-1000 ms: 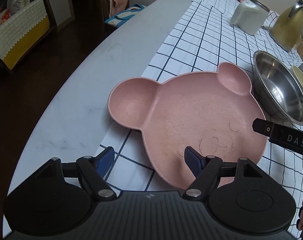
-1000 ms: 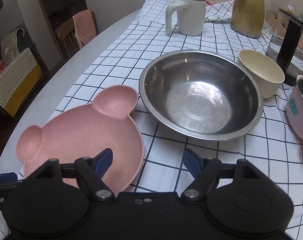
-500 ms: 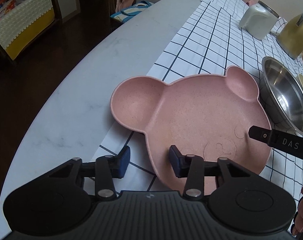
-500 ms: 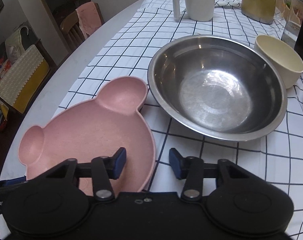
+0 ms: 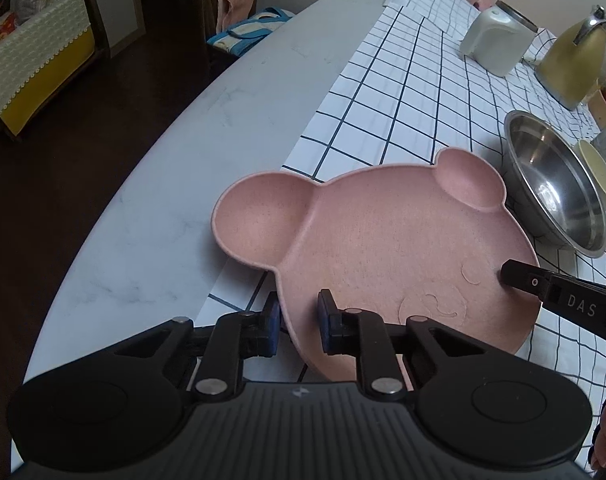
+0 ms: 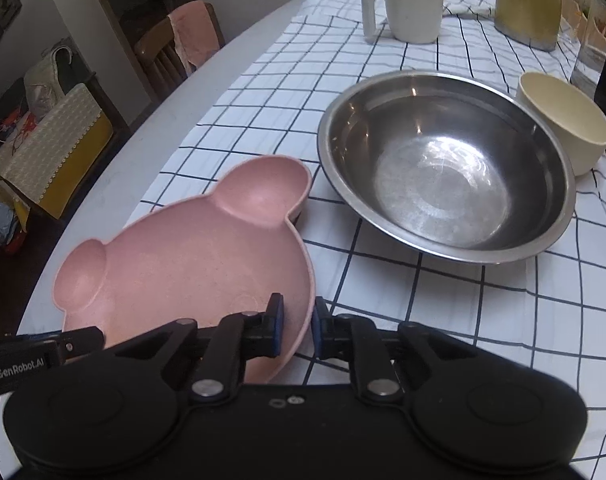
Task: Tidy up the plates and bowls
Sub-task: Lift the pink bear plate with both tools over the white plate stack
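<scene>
A pink bear-shaped plate (image 5: 383, 240) lies at the left edge of the checked cloth, partly over bare table. My left gripper (image 5: 299, 320) straddles its near rim below the left ear, its jaws closing with the blue pads against the rim wall. My right gripper (image 6: 299, 320) straddles the opposite rim of the same plate (image 6: 191, 264), its jaws also closing, pads on the rim. A finger of the right gripper shows over the plate's right edge in the left wrist view. Beside the plate stand a steel bowl (image 6: 443, 168) and a cream bowl (image 6: 563, 120).
A white mug (image 6: 407, 0) and a gold kettle (image 6: 527, 0) stand at the far end of the checked cloth (image 6: 483, 300). The marble table's curved edge (image 5: 151, 200) drops to a dark floor on the left. A chair (image 6: 175, 48) stands beyond it.
Both pairs of jaws have narrowed from wide apart to tight around the pink plate's rim. The hands have hardly shifted.
</scene>
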Demonstrator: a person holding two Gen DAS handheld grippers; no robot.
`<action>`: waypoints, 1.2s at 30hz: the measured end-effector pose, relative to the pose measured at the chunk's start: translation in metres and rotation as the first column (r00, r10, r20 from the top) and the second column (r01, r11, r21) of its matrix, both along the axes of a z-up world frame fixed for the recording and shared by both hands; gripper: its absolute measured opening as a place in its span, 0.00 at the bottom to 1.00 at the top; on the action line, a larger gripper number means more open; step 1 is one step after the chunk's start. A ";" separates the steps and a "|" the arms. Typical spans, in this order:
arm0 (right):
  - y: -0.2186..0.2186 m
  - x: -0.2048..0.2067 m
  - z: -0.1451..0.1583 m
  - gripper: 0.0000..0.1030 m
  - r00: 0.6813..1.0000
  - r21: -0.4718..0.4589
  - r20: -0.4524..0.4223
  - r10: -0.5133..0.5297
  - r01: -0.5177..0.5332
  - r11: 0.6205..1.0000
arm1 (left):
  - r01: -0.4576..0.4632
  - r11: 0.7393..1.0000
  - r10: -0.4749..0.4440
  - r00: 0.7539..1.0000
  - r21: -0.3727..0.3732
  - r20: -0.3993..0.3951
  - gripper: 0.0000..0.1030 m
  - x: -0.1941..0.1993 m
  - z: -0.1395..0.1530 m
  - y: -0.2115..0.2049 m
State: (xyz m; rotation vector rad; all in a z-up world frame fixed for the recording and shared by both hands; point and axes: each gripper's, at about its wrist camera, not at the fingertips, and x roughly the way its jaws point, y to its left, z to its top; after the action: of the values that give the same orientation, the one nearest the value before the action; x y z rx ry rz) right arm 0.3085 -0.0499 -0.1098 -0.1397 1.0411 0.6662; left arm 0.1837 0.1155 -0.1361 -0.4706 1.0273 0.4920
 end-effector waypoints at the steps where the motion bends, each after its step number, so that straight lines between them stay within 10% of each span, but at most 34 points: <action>1: -0.001 -0.003 0.003 0.14 1.000 0.000 0.007 0.004 -0.004 1.000 | 0.003 1.000 -0.003 1.000 -0.004 0.003 0.17 -0.003 0.001 0.000; 16: -0.042 -0.064 0.048 0.12 0.998 0.009 0.036 -0.047 0.047 0.999 | 0.163 0.986 -0.162 0.985 -0.018 0.063 0.17 -0.060 0.043 -0.028; 36: -0.134 -0.178 0.063 0.12 0.961 0.064 0.020 -0.274 0.272 0.960 | 0.432 0.902 -0.432 0.899 0.019 0.066 0.17 -0.134 0.052 -0.095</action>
State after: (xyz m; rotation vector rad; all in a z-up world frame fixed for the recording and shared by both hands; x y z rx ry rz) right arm 0.1306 -0.1834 -0.0468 0.0478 0.9889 0.4424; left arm 0.0496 0.0203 -0.0836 -0.2403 1.0269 0.0784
